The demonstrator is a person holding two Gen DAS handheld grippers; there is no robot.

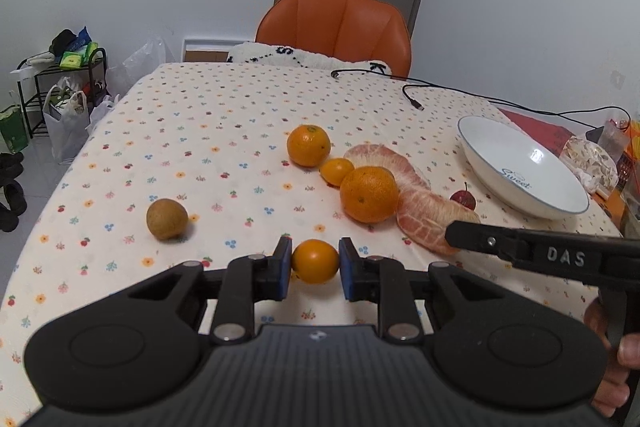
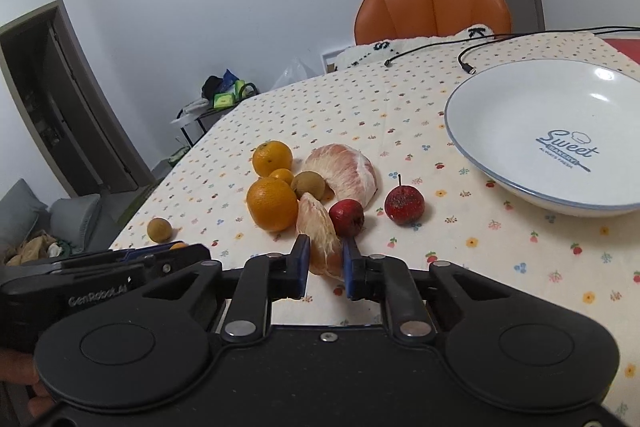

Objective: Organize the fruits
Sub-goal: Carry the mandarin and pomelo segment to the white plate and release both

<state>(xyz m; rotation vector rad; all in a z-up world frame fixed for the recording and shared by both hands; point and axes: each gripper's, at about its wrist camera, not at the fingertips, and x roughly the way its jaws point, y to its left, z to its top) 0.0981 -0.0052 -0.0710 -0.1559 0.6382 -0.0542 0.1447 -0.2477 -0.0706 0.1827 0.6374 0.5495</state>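
In the left wrist view my left gripper [image 1: 315, 263] is shut on a small orange [image 1: 315, 259], low over the flowered tablecloth. My right gripper [image 2: 326, 261] has its blue pads [image 2: 301, 261] closed on the near end of a peeled pomelo segment [image 2: 320, 233]. Beyond it lie two big oranges [image 2: 272, 158] [image 2: 272, 203], another small orange [image 2: 282, 175], a brown kiwi-like fruit [image 2: 308, 184], a larger pomelo piece [image 2: 346, 171] and two red fruits [image 2: 347, 217] [image 2: 404, 205]. A brown round fruit [image 1: 167, 219] sits apart at the left. The white plate [image 2: 520, 107] at the right holds nothing.
A black cable [image 1: 414, 99] runs across the far table. An orange chair [image 1: 334, 27] stands behind it. Bags and packets [image 1: 588, 163] crowd the table's right edge past the plate. The table's left edge [image 1: 80, 155] drops to the floor with a rack and bags.
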